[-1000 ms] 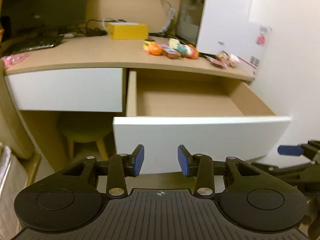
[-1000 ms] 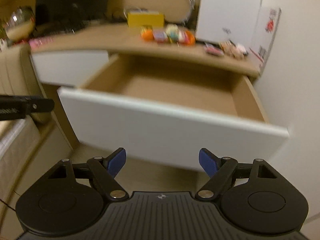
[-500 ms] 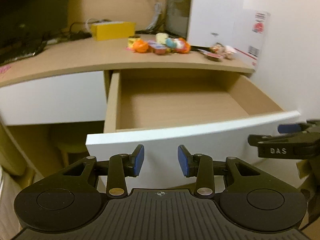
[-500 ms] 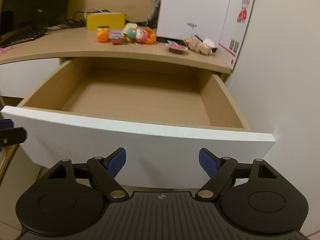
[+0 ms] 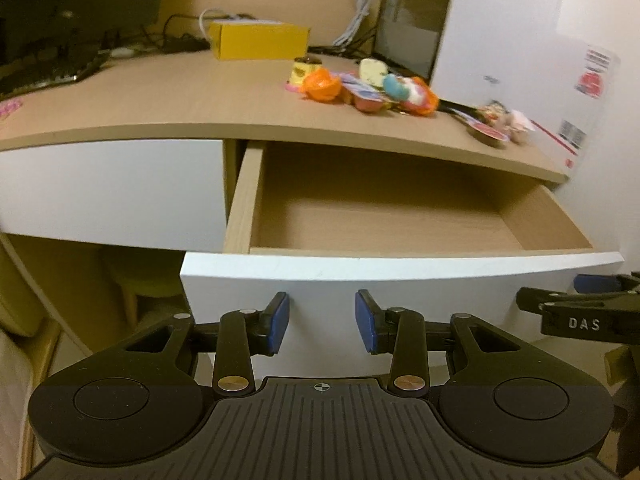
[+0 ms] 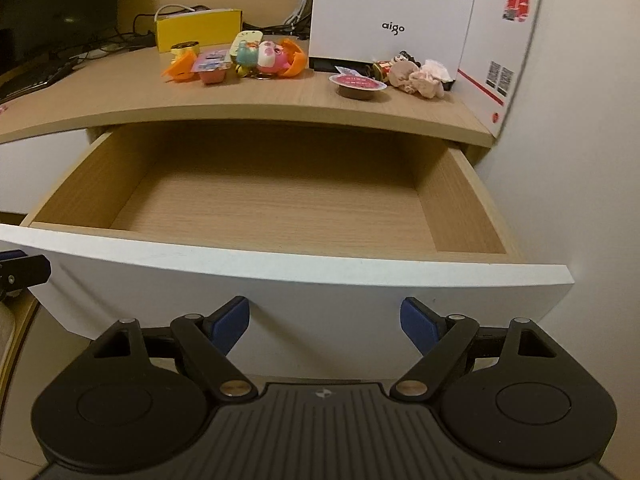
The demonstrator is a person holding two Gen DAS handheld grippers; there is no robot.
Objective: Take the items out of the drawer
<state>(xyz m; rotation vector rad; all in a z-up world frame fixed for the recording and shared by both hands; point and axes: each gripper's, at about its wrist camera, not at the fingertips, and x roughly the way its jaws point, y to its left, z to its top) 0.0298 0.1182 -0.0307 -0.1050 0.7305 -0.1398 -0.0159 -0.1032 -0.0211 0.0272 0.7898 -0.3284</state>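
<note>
The drawer point(image 6: 280, 261) stands pulled out under the desk, white front toward me; its wooden floor point(image 6: 272, 208) shows nothing lying on it. Colourful small toys point(image 6: 240, 60) and a sealed cup point(image 6: 357, 86) sit on the desk top above. My right gripper point(image 6: 326, 320) hangs just in front of the drawer front, jaws opening with nothing between them. My left gripper point(image 5: 322, 316) is open before the drawer's left part point(image 5: 400, 268), also holding nothing. In the left wrist view the right gripper's tip point(image 5: 580, 292) shows at the right edge.
A yellow box point(image 5: 260, 40), cables and a keyboard point(image 5: 48, 72) lie at the desk's back left. A white box point(image 6: 392, 12) stands at the back right against the wall. A shut white drawer point(image 5: 112, 188) is to the left, with a stool point(image 5: 140, 276) below.
Both grippers have come closer to the drawer front and now look further down into it. The right gripper's fingers stand slightly wider apart.
</note>
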